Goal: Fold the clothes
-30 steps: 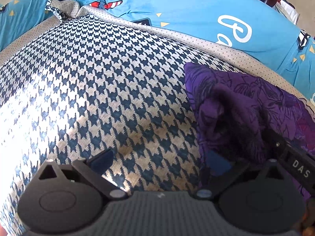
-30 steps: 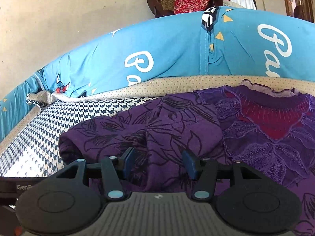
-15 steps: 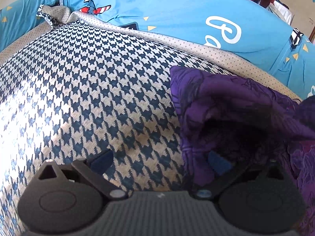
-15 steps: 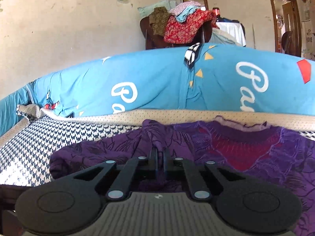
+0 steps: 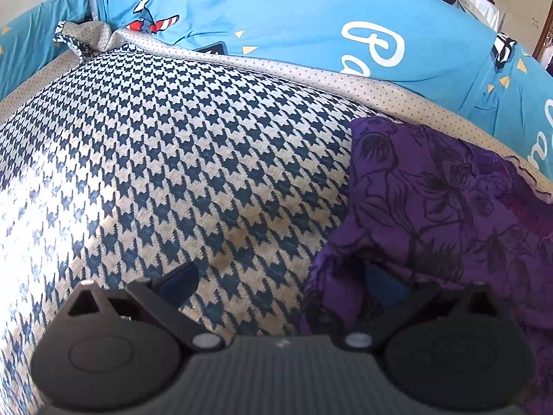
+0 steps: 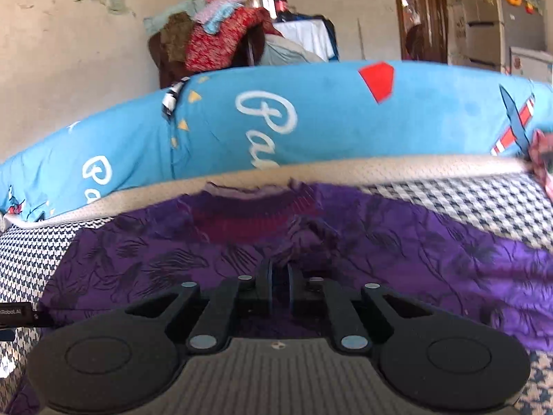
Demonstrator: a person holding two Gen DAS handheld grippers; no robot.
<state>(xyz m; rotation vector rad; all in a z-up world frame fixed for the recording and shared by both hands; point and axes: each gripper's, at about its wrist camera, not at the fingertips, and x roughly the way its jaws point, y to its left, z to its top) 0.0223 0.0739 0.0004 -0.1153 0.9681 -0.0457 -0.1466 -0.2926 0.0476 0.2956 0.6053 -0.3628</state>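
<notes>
R gripper (image 6: 279, 282): fingers pinching a raised fold of purple garment (image 6: 397, 259), jaws having just eased slightly apart. L gripper (image 5: 280, 282): fingers spread wide, one pad over garment edge at 3 o'clock. Garment lies on houndstooth cover (image 5: 172, 159).

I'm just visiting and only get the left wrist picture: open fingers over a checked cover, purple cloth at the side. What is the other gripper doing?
Observer: The right gripper is pinching a raised fold of the purple garment; its jaws have just eased apart slightly.
Operator: Which way does the garment lie?
Observer: Its frilled neckline points toward the blue quilt.
Operator: Anything else on the bed?
Observer: A reddish cloth shows at the right edge of the right wrist view.
</notes>
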